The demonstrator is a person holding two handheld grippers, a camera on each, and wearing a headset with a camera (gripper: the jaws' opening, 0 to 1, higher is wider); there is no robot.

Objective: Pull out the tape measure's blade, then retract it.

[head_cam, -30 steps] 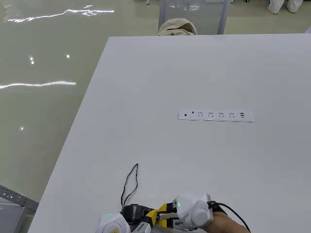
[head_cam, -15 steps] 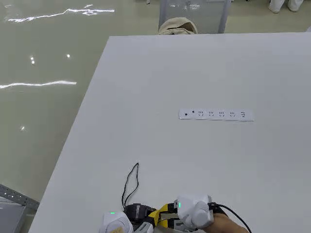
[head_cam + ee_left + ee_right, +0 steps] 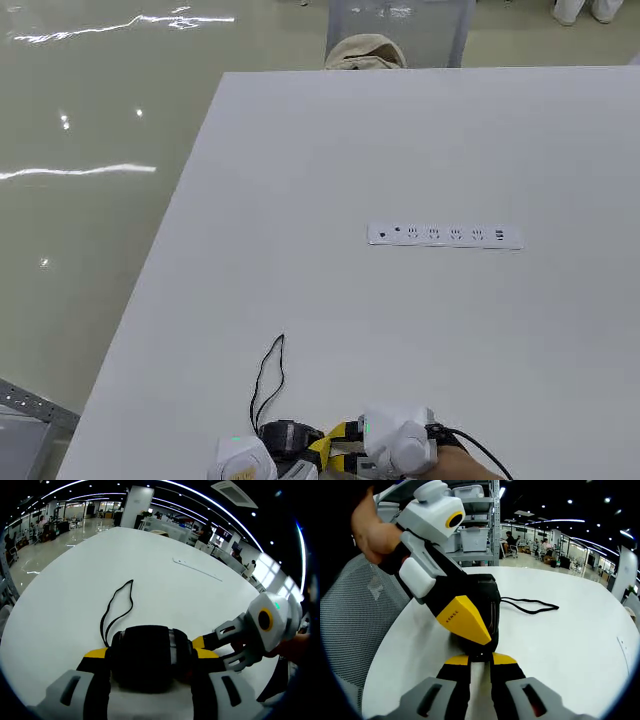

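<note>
White power strip [image 3: 444,236] lies on white table [image 3: 300,200].

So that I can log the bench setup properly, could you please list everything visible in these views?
table: one, white, under everything.
power strip: one, white, flat on the table's middle.
tape measure: one, black, by the near edge.
strap: one, black loop, on the table beyond the tape measure.
chair: one, beige, at the table's far end.
mesh chair: one, grey, beside the table.
shelving: one rack, pale bins, behind.
left tongs: one, yellow-tipped, shut on the tape measure.
right tongs: one, yellow-tipped, jaws nearly together at the case's front; grip unclear.
hand: one, holding the left tongs.
</note>
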